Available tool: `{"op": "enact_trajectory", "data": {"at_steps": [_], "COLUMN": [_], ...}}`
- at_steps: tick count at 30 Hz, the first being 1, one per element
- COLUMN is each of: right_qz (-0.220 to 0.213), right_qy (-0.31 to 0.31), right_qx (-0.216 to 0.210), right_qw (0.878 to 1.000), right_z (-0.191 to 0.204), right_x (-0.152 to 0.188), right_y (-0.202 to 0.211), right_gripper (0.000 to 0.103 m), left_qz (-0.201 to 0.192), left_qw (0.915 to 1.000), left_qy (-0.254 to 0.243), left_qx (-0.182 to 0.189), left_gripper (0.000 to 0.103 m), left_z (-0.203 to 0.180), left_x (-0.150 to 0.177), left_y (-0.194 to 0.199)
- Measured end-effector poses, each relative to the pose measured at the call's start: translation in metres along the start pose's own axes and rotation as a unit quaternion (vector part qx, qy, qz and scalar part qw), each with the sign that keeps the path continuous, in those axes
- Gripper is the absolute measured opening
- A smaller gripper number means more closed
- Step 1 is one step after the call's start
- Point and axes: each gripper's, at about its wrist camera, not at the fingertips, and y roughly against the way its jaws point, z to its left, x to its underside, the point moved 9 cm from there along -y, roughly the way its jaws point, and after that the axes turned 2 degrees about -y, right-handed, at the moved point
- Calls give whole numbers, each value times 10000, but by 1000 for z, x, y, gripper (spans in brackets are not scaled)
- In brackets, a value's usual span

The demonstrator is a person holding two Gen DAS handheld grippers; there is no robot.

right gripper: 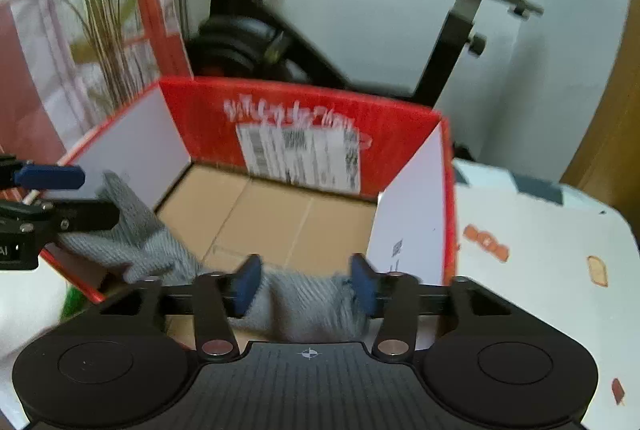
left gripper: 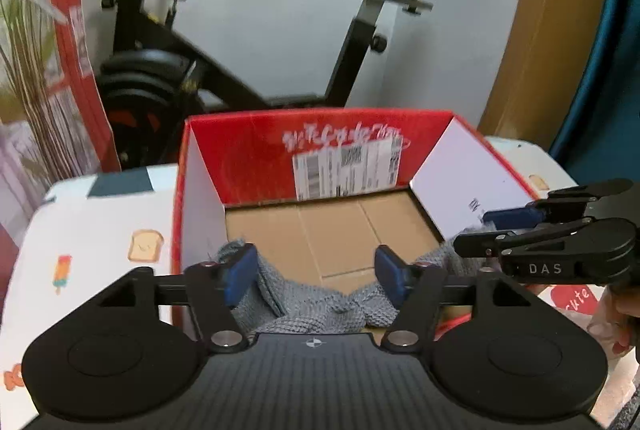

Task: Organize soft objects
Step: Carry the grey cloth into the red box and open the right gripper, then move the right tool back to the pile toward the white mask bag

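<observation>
Jaws of both the left gripper (left gripper: 316,276) and right gripper (right gripper: 306,284) stood open, gripping nothing, over a grey knitted cloth (left gripper: 320,306) draped across the near edge of the red carton (left gripper: 248,154), which sat on a cartoon-print white table (left gripper: 92,230) before an exercise bike (left gripper: 240,42)

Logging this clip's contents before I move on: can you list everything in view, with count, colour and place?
box: 1, red outside, white flaps, brown floor, on the table, open
cloth: 1, grey knit, draped over the box's near edge, lying between both grippers' fingers
label: 1, white with barcodes, on the box's far wall
table: 1, white with small food pictures, under the box
exercise bike: 1, black, behind the box by the wall
plant: 1, green with pale stems, far left
red panel: 1, upright beside the plant
left gripper: 1, black with blue pads, open over the cloth
right gripper: 1, black with blue pads, open over the cloth
</observation>
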Motion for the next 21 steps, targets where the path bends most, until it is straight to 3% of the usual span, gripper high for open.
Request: {"op": "enact_trajectory", "data": {"at_steps": [2, 4, 6, 7, 10, 15, 21], "right_qz": [-256, -513, -720, -829, -1063, -1228, -1543], "right_qy": [-46, -142, -236, -293, -469, -565, -771], "right_qx": [-1, -92, -188, -266, -548, -585, -597], "right_qw": [9997, 9985, 9969, 9958, 9917, 9891, 9832], "right_z": [0, 1, 1, 2, 5, 7, 9], "right_x": [-3, -6, -7, -6, 0, 22, 54], "right_y": [14, 28, 43, 52, 74, 98, 124], "right_gripper": [66, 75, 98, 103, 103, 103, 103], "left_qz": [-72, -166, -296, -359, -470, -601, -807], "left_qw": [10000, 9998, 9994, 9991, 9980, 9949, 9863], "left_qy": [-3, 28, 59, 85, 184, 639, 1093], "left_qx": [-33, -106, -173, -232, -391, -502, -930], "left_gripper": [75, 88, 97, 100, 103, 103, 103], "left_z": [0, 0, 0, 0, 2, 11, 22], "left_x": [-1, -2, -1, 0, 5, 20, 49], "left_y": [9, 20, 32, 39, 56, 80, 115]}}
